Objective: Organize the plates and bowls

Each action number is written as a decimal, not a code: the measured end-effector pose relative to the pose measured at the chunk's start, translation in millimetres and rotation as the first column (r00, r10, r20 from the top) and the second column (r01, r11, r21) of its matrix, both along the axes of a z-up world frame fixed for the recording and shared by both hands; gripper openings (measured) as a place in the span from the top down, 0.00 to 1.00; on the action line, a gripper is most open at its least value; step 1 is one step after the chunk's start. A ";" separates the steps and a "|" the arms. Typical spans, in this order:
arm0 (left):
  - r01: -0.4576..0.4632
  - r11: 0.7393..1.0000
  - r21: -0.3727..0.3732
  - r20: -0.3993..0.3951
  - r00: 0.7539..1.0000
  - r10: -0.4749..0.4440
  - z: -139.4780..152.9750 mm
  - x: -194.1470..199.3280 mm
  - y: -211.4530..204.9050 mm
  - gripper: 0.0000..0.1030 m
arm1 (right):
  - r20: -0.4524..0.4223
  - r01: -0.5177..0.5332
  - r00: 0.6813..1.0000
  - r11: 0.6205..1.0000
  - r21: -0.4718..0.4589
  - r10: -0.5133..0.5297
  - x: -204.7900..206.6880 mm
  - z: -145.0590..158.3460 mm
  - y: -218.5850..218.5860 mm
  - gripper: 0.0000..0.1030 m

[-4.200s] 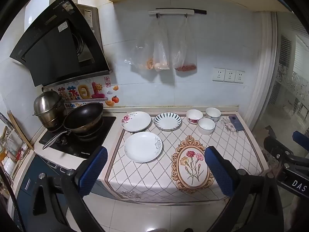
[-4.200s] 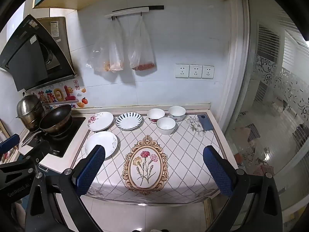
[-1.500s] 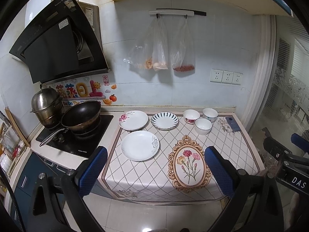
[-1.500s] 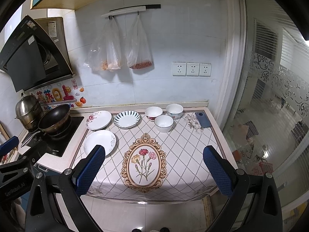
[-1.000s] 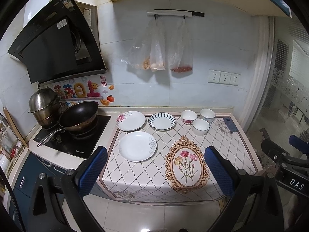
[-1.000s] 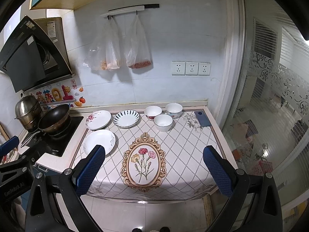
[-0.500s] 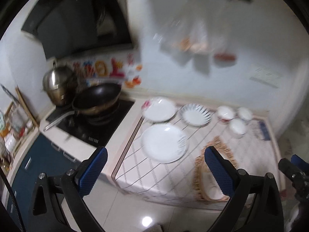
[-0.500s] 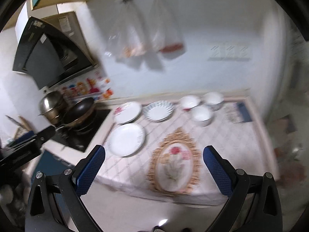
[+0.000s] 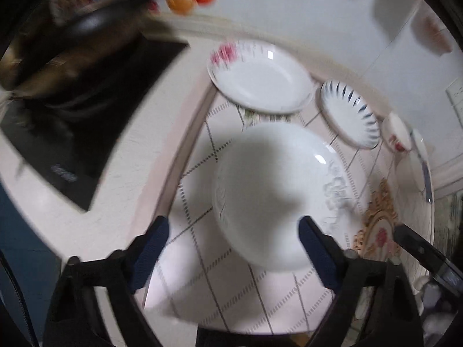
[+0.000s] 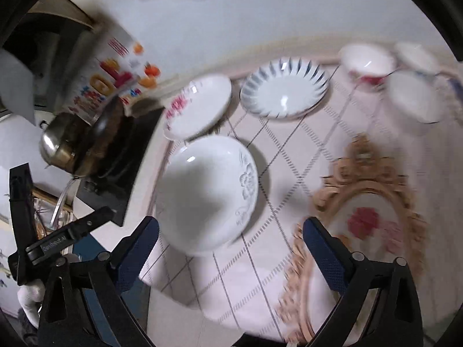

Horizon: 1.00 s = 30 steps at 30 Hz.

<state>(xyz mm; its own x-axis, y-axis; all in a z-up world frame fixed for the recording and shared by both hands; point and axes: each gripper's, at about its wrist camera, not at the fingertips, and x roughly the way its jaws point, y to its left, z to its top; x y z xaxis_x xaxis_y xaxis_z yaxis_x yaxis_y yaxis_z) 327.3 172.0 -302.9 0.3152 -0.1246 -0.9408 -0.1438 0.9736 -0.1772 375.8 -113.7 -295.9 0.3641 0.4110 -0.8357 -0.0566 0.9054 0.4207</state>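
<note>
A plain white plate (image 9: 277, 193) lies on the patterned cloth at the counter's front left; it also shows in the right wrist view (image 10: 208, 193). Behind it sit a pink-flower plate (image 9: 260, 81) (image 10: 199, 105) and a blue-striped plate (image 9: 348, 117) (image 10: 285, 88). Three small bowls (image 10: 366, 62) (image 10: 413, 97) stand at the back right. My left gripper (image 9: 233, 248) is open, close above the white plate's near edge. My right gripper (image 10: 231, 243) is open, low over the cloth just right of that plate. Both views are blurred.
A black wok (image 9: 86, 29) and a steel pot (image 10: 58, 141) sit on the black hob (image 9: 72, 133) at the left. A gold-framed flower motif (image 10: 373, 219) marks the cloth's middle. The left gripper's body (image 10: 60, 237) shows at the right view's lower left.
Both grippers have dropped fast from a high, far view down and forward to the counter, closing in on the plain white plate. The plates and bowls have not moved.
</note>
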 end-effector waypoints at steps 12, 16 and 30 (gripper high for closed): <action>0.095 0.988 -0.118 -0.116 0.987 -0.109 -74.4 69.2 11.4 0.71 | -0.201 0.108 0.976 0.987 0.120 -0.083 85.4 -120.5 16.0 0.84; 0.085 0.991 -0.099 -0.108 0.990 -0.096 -72.8 70.1 11.8 0.71 | -0.181 0.066 0.983 0.989 0.131 -0.042 86.6 -121.9 16.7 0.88; 0.102 0.992 -0.071 -0.051 0.993 -0.106 -39.6 62.6 -38.7 0.73 | -0.154 -0.005 0.988 0.993 0.116 0.023 75.7 -94.5 -19.4 0.88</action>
<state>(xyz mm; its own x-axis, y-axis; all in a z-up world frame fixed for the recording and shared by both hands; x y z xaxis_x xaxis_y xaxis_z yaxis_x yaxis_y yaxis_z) 389.9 133.3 -342.5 0.2460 -0.2186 -0.9443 -0.0535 0.9697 -0.2384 451.5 -133.0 -390.3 0.2278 0.5118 -0.8284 0.0046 0.8502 0.5265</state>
